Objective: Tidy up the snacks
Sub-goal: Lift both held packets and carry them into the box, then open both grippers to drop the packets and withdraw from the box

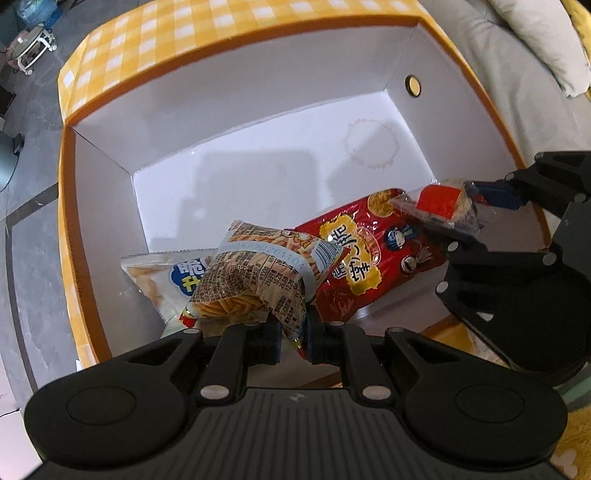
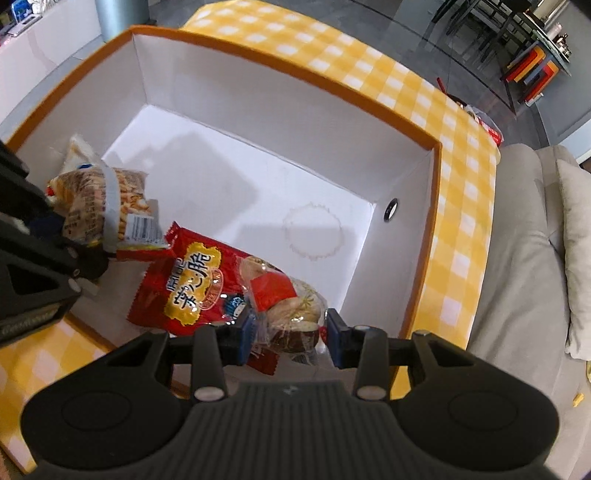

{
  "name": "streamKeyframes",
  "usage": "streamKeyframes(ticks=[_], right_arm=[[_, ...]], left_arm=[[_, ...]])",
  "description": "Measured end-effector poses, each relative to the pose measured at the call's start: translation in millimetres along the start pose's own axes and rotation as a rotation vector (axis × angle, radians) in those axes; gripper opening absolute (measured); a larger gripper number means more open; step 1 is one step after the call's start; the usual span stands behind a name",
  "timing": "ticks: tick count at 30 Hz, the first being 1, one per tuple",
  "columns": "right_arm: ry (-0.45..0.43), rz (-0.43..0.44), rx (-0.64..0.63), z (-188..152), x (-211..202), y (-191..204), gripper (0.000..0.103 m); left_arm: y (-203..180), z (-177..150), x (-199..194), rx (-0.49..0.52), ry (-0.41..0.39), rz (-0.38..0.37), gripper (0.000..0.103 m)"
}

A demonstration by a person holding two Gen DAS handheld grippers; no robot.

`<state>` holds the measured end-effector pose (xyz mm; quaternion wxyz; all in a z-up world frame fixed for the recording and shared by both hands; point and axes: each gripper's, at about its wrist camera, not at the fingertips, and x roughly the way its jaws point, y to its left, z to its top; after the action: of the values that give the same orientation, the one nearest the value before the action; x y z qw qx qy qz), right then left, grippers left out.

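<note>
Left claw (image 1: 291, 341) clamps the noodle bag (image 1: 255, 280) above the box (image 1: 110, 206). Right claw (image 2: 290, 341) clamps the bun pack (image 2: 291, 314) over the red bag (image 2: 192, 288).

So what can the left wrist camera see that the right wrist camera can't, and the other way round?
Only the left view shows the blue-lettered front of the white snack bag and a water jug. Only the right view shows a glass table. Both show the checkered box, the red packet, and each gripper holding a snack.
</note>
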<state>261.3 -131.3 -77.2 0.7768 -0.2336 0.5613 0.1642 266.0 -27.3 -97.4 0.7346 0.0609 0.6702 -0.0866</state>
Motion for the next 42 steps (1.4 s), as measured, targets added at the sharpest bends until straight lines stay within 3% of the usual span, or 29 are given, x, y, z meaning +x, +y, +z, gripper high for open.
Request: streamKeyframes(ticks=[11, 16, 18, 21, 23, 32, 42], right_arm=[[0.06, 0.004, 0.026, 5, 10, -4, 0.039], [0.061, 0.002, 0.041, 5, 3, -5, 0.045], [0.048, -0.003, 0.042, 4, -3, -3, 0.052], [0.017, -0.005, 0.037, 2, -16, -3, 0.062], [0.001, -0.01, 0.04, 0, -23, -4, 0.064], [-0.098, -0.01, 0.097, -20, -63, -3, 0.077], [-0.173, 0.056, 0.176, -62, -103, 12, 0.079]], left_arm=[[-2, 1, -1, 0.007, -0.009, 0.023, 0.017], [-4, -4, -15, 0.039, -0.054, 0.051, 0.046], [-4, -7, -24, 0.043, -0.089, 0.05, 0.062], [-4, -13, -39, 0.049, -0.147, 0.055, 0.07], [-5, -19, -50, 0.058, -0.181, 0.059, 0.075], [-9, -48, -94, 0.058, -0.359, 0.07, 0.078], [-15, -98, -120, 0.035, -0.49, 0.058, 0.079]])
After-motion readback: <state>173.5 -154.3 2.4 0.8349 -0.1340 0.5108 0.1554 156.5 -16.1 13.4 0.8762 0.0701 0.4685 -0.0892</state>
